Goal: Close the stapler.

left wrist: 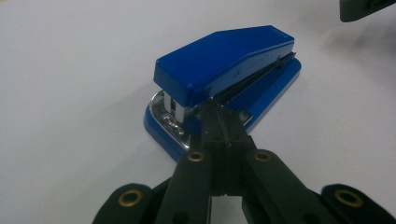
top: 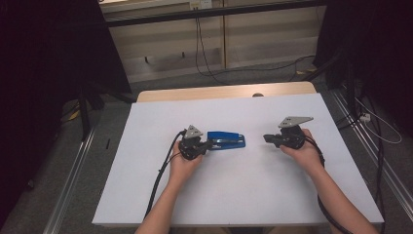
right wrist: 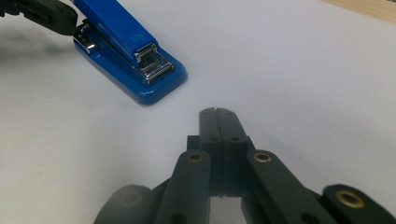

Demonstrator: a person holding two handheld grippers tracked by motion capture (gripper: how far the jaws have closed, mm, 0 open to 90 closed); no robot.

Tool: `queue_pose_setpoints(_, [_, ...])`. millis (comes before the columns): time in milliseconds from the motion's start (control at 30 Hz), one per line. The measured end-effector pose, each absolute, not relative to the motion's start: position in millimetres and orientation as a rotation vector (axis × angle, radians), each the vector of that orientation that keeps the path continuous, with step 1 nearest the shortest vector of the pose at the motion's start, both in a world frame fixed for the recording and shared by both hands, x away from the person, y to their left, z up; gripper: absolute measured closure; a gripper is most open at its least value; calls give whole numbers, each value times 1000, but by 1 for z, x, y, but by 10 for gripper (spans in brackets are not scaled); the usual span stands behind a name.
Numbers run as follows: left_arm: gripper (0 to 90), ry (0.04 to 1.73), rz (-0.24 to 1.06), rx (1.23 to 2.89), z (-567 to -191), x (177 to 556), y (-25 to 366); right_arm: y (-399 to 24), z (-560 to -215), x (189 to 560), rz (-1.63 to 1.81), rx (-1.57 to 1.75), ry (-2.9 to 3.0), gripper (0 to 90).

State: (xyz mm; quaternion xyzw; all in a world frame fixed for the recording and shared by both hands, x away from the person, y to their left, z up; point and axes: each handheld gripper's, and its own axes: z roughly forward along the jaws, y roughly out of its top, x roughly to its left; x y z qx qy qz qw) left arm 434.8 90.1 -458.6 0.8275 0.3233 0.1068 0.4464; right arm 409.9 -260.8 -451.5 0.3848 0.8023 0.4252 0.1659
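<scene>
A blue stapler (top: pixel 226 140) lies flat near the middle of the white tabletop (top: pixel 229 195). My left gripper (top: pixel 210 144) is at its left end, jaws pressed together. In the left gripper view the shut tips (left wrist: pixel 219 116) rest against the stapler (left wrist: pixel 224 60) by its metal end, with nothing clamped between them. My right gripper (top: pixel 266 138) hovers a short way right of the stapler, pointing toward it. Its jaws (right wrist: pixel 218 112) are shut and empty, and the stapler (right wrist: pixel 126 37) sits beyond them with the left gripper's tip (right wrist: pixel 70 21) at its far end.
The white sheet covers a wooden table whose far edge (top: pixel 219 91) shows bare wood. Cables (top: pixel 204 58) run across the floor behind, and metal rails (top: pixel 73 180) flank both sides. Dark curtains hang at left and right.
</scene>
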Motion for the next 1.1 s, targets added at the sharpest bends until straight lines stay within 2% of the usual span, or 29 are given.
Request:
queue_pose_setpoints(333, [894,809,216,2010,-455,435,94,-263,-451,406,1236,1103,2279,889])
queue_pose_setpoints(467, [752,832,167,1968,-449,431,99,-264,-449,400,1255,1122,2261,811])
queue_pose_setpoints(667, [549,820,173,1932,-437,419,113,-262,-443,387,1280,1105,2241,621])
queue_pose_setpoints(800, [473,816,196,1931,-430,409,125,-260,-441,375,1286,1108,2238,539])
queue_pose_setpoints(1100, [302,822,253,1916,-422,393,147,-262,-437,348,1318,1126,2203,434])
